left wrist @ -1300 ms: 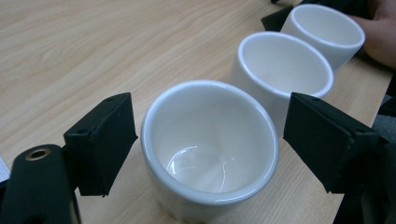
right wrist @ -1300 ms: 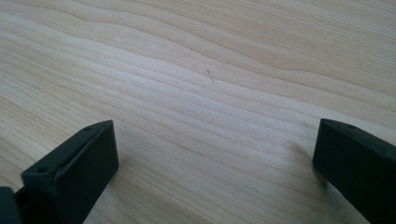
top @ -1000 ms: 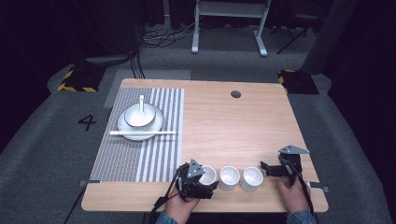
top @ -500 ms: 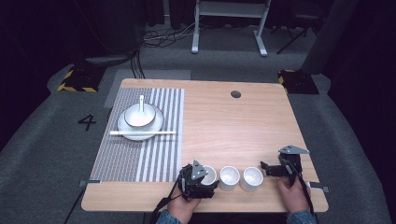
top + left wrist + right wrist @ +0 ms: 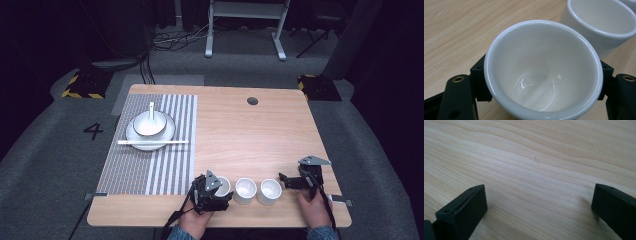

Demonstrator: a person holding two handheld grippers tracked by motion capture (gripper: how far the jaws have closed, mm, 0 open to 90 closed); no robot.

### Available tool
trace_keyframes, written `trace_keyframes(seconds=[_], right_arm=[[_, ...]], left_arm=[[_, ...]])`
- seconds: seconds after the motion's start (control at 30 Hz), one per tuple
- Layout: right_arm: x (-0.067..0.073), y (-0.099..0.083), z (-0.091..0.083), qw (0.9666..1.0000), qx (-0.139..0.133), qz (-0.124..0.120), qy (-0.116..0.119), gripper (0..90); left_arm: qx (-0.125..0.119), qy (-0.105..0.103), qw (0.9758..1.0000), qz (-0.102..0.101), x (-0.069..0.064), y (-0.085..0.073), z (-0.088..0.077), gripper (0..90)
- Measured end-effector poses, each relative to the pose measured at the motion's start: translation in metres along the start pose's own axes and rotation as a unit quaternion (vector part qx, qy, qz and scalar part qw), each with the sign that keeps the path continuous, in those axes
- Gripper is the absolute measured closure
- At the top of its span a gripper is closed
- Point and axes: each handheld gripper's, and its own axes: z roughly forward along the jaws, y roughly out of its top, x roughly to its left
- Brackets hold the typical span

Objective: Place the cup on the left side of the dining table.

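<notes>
Three white cups stand in a row near the table's front edge: a left cup (image 5: 223,186) (image 5: 544,72), a middle cup (image 5: 245,190) (image 5: 599,22) and a right cup (image 5: 269,191). My left gripper (image 5: 216,192) (image 5: 543,77) is shut on the left cup, with one black jaw pressed against each side of its wall. The cup is empty and upright. To the right of the row, my right gripper (image 5: 289,181) (image 5: 539,202) is open just above bare wood, with nothing between its jaws.
On a striped placemat (image 5: 150,165) at the left stands a white plate (image 5: 135,136) with a bowl (image 5: 148,123) and a spoon (image 5: 152,109) in it. White chopsticks (image 5: 175,142) lie across the plate's front. A round cable hole (image 5: 252,100) is at the back.
My left gripper has edged a little to the right, closer around the left cup. The cups and the right gripper have stayed in place.
</notes>
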Motion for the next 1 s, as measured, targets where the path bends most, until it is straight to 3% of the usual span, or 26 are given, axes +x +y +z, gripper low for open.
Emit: trace_keyframes(seconds=[0.3,0.53,0.83,1.0], right_arm=[[0.0,0.0,0.0,1.0,0.0,0.0,0.0,0.1],[0.0,0.0,0.0,1.0,0.0,0.0,0.0,0.2],[0.001,0.0,0.0,1.0,0.0,0.001,-0.001,0.2],[0.0,0.0,0.0,1.0,0.0,0.001,-0.001,0.1]], left_arm=[[-0.003,0.008,0.9999,0.014,-0.005,0.012,-0.013,26.7],[-0.005,0.013,0.9996,0.022,0.001,0.019,-0.028,26.7],[-0.02,0.026,0.9993,0.017,0.015,0.027,-0.052,26.7],[-0.032,0.021,0.9993,-0.004,0.028,0.032,-0.067,26.8]])
